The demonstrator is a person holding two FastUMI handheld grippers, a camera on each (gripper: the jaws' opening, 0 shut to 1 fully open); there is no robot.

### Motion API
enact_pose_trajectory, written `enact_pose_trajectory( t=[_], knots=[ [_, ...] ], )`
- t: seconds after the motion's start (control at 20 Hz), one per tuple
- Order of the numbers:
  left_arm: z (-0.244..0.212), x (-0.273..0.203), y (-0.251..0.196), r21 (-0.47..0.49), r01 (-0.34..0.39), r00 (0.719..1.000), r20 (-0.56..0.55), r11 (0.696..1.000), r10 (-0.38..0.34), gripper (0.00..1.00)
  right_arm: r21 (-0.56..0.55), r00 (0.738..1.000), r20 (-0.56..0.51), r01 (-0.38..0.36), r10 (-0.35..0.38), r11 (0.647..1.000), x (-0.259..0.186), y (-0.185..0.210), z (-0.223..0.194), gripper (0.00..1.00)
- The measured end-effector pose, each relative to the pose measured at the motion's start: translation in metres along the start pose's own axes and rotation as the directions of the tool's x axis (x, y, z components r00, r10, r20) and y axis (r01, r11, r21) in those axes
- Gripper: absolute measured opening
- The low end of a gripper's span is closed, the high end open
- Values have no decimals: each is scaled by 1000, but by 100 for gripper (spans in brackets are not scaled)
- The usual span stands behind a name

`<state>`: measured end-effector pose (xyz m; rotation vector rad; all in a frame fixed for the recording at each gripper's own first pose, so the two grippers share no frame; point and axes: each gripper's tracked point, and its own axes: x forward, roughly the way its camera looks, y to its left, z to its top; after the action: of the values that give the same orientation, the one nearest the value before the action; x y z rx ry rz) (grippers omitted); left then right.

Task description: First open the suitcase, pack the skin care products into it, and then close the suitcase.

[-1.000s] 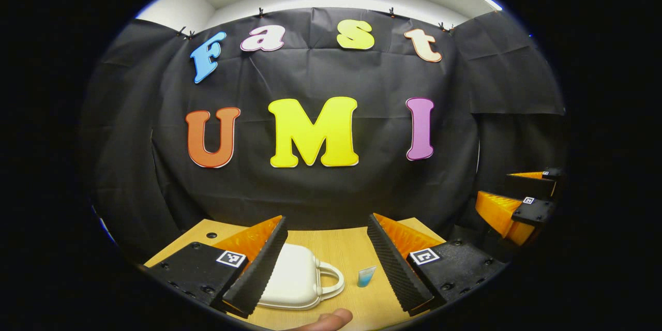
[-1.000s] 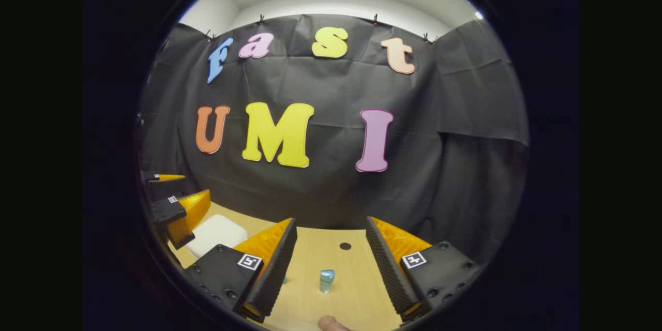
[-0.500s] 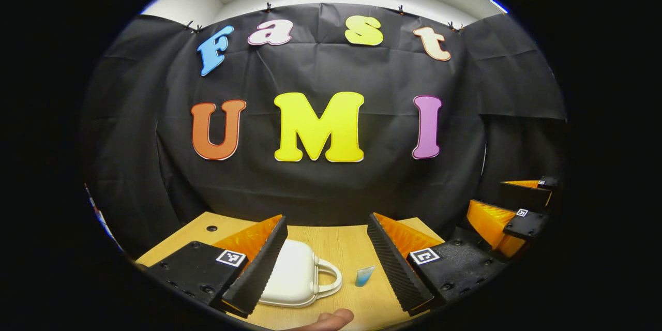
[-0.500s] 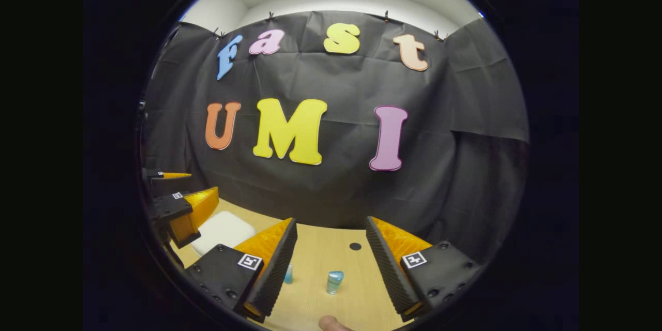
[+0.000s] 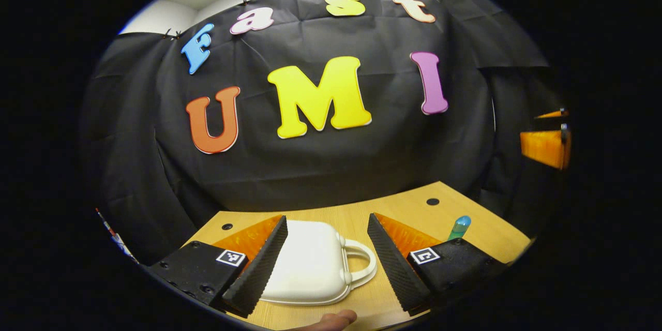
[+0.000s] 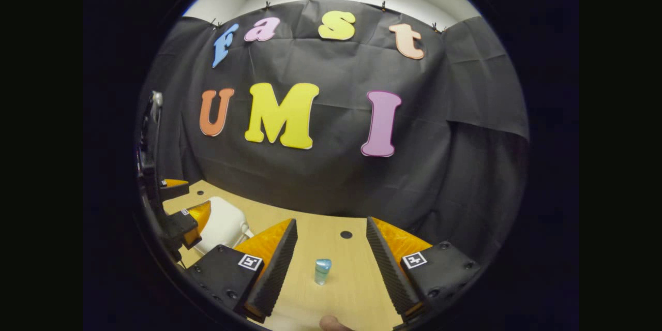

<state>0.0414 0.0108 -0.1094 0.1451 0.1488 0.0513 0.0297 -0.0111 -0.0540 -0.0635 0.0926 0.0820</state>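
Note:
A small white suitcase (image 5: 310, 264) lies flat and closed on the wooden table (image 5: 403, 207), its handle (image 5: 364, 264) pointing right. My left gripper (image 5: 326, 220) hovers open just in front of it, and its left finger hides the case's left side. A blue-green skin care bottle (image 5: 459, 226) stands upright beyond the right finger. In the right gripper view the same bottle (image 6: 322, 271) stands between the fingers of my open right gripper (image 6: 331, 221), untouched. The suitcase (image 6: 222, 225) is at the left there, with the left gripper (image 6: 181, 217) over it.
Black cloth walls close off the back and sides of the table. Round holes sit in the tabletop (image 6: 346, 235) (image 5: 432, 201). The right gripper (image 5: 545, 142) shows at the far right edge of the left gripper view. A fingertip (image 5: 331, 318) pokes in at the bottom.
The left gripper has tilted and moved closer to the suitcase, which now looks larger between its fingers. The right gripper's view has shifted slightly, and the bottle stays between its fingers. Both remain open.

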Motion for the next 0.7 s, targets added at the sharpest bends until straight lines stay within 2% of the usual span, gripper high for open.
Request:
enact_pose_trajectory(
  t=[0.15, 0.35, 0.5, 0.7],
  knots=[
    [-32, 14, -13, 119, 21, 999, -32, 993, -17, 99, -32, 999, -44, 17, -19, 999, -2, -8, -29, 79],
    [-66, 32, -28, 332, 39, 998, -59, 943, -21, 99, -13, 994, -92, 49, -50, 999, -9, -25, -52, 80],
    [-86, 49, -37, 465, 54, 997, -73, 884, -22, 98, -8, 991, -101, 88, -89, 996, -11, -47, -57, 79],
    [-120, 62, -50, 629, 81, 989, -149, 773, 17, 97, 46, 983, -128, 138, -131, 989, -14, -78, -71, 78]
  ],
)
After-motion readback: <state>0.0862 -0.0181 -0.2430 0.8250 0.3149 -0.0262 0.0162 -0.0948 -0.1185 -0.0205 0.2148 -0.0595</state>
